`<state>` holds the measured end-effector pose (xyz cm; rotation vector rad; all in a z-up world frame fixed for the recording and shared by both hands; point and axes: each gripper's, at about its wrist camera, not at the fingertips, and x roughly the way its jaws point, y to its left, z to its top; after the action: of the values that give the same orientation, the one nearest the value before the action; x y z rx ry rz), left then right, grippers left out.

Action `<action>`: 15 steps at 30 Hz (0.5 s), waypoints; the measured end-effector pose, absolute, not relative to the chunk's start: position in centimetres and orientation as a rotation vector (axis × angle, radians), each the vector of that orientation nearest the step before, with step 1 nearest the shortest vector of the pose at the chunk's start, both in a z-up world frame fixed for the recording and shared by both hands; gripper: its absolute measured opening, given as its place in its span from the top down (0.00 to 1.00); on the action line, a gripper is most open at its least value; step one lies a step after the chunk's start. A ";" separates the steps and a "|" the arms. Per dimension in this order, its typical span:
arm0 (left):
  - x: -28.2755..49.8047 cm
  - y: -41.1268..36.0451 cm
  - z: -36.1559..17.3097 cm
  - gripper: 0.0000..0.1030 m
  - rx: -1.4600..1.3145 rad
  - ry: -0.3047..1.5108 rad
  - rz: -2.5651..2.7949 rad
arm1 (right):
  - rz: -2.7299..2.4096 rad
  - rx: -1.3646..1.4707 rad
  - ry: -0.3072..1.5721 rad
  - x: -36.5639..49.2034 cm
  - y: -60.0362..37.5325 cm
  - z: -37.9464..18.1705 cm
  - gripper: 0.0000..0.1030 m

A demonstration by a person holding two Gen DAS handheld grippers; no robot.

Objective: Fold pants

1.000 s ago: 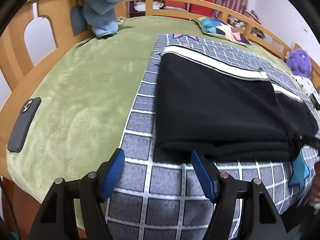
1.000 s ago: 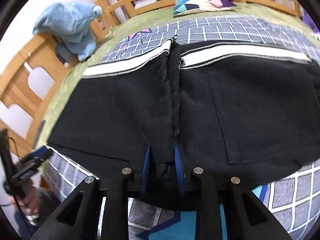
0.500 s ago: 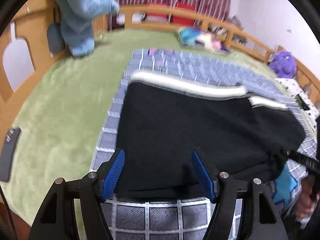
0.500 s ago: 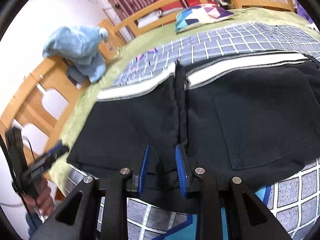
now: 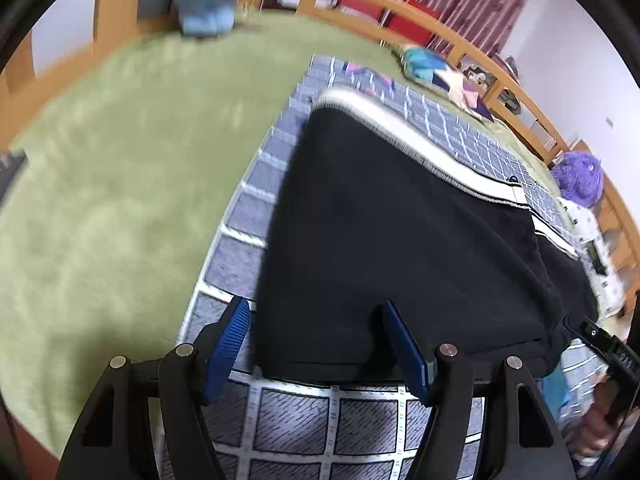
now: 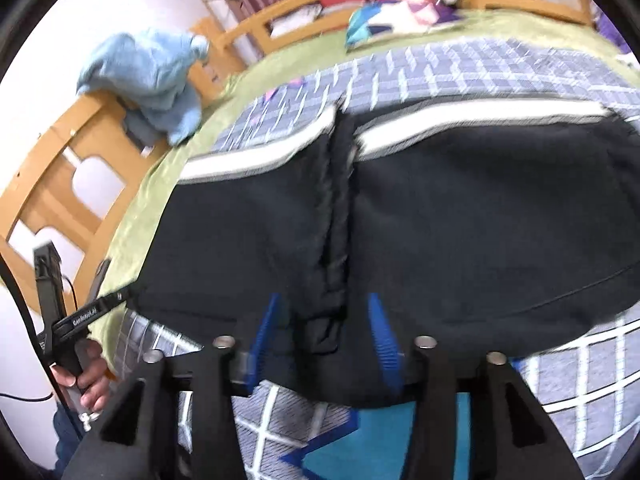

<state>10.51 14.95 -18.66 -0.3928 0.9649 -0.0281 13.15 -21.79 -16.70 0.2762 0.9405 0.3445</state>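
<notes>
Two open grippers, left gripper [image 5: 314, 346] and right gripper [image 6: 326, 336], over black pants [image 5: 400, 248] on checked blanket [image 5: 304, 412], green bed [image 5: 120, 184].

Right tool [image 6: 322, 340] — wider; left tool [image 5: 316, 344] — nearer pants [image 5: 400, 240]

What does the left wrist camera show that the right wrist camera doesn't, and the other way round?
Only the left wrist view shows the purple plush toy near the far rail, and the left gripper open around the near left edge of the pants.

Only the right wrist view shows the pants' centre seam running between the open right gripper, and the hand holding the other gripper.

Both show the black pants with a white waistband, the grid blanket, the green bedspread and the wooden bed rail.
</notes>
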 end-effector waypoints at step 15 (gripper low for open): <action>10.9 10.8 -12.0 0.84 -0.203 0.840 0.008 | 0.118 0.185 0.853 12.0 -24.9 -15.7 0.51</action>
<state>10.92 10.82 -12.04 -0.2031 0.8404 0.0084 11.96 -24.87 -15.69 0.1854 0.8527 0.1176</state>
